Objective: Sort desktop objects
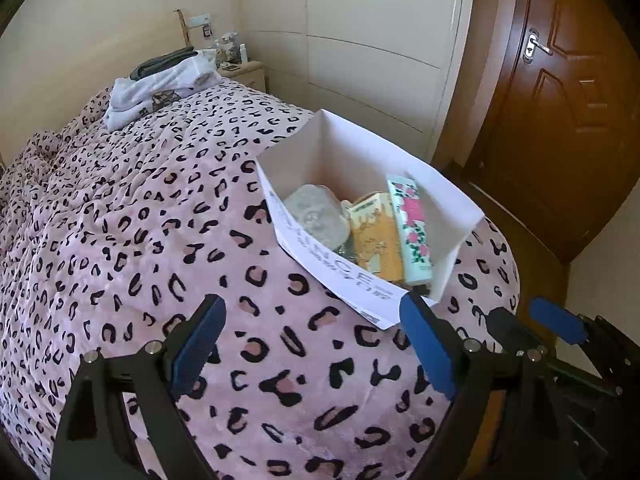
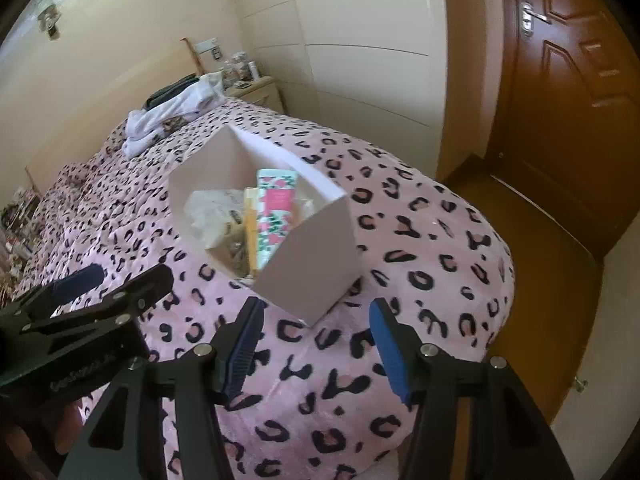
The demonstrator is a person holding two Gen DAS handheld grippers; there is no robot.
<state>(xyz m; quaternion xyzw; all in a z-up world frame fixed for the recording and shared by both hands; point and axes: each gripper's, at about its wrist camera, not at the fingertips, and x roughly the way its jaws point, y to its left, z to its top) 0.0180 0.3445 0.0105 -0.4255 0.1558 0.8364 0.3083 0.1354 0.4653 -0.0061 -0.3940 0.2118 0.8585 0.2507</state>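
Note:
A white cardboard box (image 1: 340,148) (image 2: 312,276) stands open on a pink leopard-print bed cover (image 1: 160,208). Inside it lie a floral carton (image 1: 414,224) (image 2: 276,212), a yellow carton (image 1: 376,236) (image 2: 251,232) and a pale crumpled bag (image 1: 316,216) (image 2: 212,212). My left gripper (image 1: 312,304) (image 2: 130,272) hovers open just in front of the box, its right finger overlapping the box's near flap in the picture. My right gripper (image 2: 317,306) (image 1: 520,312) is open too. The box's near corner shows in its gap, and the pads are not touching it. Neither gripper holds anything.
Folded white clothes (image 1: 160,88) (image 2: 172,120) lie at the far end of the bed, beside a nightstand (image 1: 244,72) with small bottles. A cream wardrobe (image 1: 360,40) and a brown door (image 1: 560,120) stand to the right. The bed's edge drops off close behind the box.

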